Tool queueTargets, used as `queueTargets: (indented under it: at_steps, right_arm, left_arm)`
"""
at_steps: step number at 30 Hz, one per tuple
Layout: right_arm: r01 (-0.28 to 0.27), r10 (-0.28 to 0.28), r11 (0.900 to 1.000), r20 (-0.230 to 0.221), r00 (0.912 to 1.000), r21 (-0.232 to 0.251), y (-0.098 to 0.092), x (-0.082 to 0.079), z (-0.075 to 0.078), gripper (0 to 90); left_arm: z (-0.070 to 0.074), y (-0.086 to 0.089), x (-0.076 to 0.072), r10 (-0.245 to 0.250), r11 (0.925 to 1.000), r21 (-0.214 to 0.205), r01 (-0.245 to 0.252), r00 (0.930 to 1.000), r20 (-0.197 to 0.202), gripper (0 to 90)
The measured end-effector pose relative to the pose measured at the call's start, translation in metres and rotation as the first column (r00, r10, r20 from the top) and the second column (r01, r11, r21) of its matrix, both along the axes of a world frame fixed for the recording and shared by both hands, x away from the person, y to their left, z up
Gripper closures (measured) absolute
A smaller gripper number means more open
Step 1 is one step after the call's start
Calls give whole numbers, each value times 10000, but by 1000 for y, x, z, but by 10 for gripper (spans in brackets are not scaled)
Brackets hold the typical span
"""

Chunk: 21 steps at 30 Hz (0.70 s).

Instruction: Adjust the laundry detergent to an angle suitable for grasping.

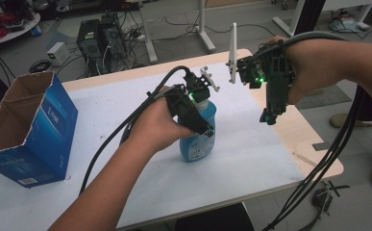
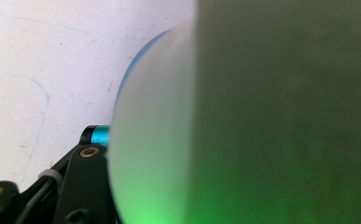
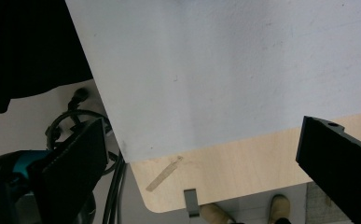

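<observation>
Bottle [image 1: 200, 137] stands upright, neck up, clamped by left claw [image 1: 204, 126]; right claw [image 1: 268, 117] gapes empty.

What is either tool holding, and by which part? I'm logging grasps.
The left tool grips the blue bottle by its body, below the neck. The right tool is open, holding nothing.

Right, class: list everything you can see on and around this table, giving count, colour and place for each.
bottle: one, blue with a white cap, upright mid-table
box: one, blue cardboard, open-topped, left end of the table
table: one, pale wood under a white sheet
computer towers: two, black, on the floor behind
left gripper: one, black, shut on the bottle
right gripper: one, black, jaws open and empty, raised above the table's right edge
</observation>
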State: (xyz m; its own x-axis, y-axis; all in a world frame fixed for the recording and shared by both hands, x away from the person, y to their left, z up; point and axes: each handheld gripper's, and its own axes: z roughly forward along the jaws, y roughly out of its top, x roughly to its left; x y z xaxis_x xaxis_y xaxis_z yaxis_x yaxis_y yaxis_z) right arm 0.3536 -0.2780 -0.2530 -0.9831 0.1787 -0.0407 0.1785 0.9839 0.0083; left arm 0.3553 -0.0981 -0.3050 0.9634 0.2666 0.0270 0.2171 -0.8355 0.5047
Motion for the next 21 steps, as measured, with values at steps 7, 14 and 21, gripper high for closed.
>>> queueTargets:
  at_steps: [7,14,21]
  right_arm:
    - [-236,236,9997,21,9997,-26,11,3,0,16]
    - [-405,405,9992,-35,9992,-62,24,4,0,16]
    - [-445,444,9989,-55,9990,-115,34,9,-2,16]
  left_arm:
    - [16,23,0,-531,9986,88,531,9986,77,437]
    - [28,49,2,-794,9968,1,794,9968,32,437]
    - [39,78,5,-1730,9848,-224,1723,9844,-329,436]
